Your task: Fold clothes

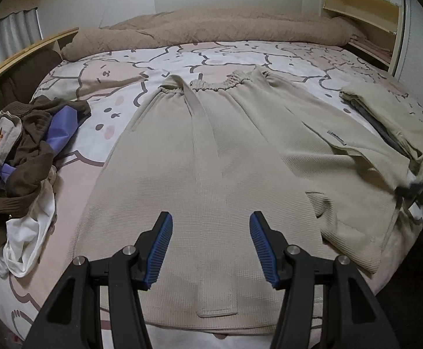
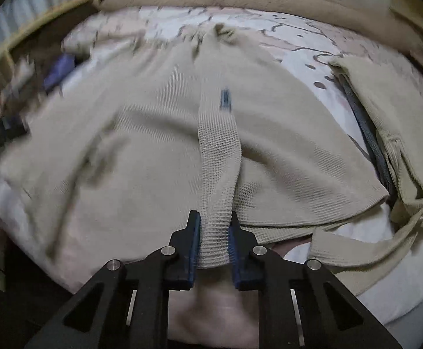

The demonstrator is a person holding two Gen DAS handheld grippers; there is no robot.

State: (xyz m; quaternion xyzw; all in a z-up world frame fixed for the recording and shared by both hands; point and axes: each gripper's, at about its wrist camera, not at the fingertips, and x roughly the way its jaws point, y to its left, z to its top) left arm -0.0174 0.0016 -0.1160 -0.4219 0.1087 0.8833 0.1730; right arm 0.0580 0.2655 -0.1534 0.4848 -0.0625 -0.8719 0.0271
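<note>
While flat mid-frame, one beige waffle garment point(image 1: 200, 157) | two sashes | my left tongs point(image 1: 210, 245) agape | right tongs point(image 2: 213, 242) pinching one sash point(image 2: 218, 157)

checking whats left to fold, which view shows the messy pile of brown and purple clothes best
The left wrist view. There the unfolded pile lies sharp and whole on the bed's left side: brown knit, purple, white and beige pieces, beside the spread beige garment. The right wrist view gives only a blurred purple and dark smear at its left edge.
</note>
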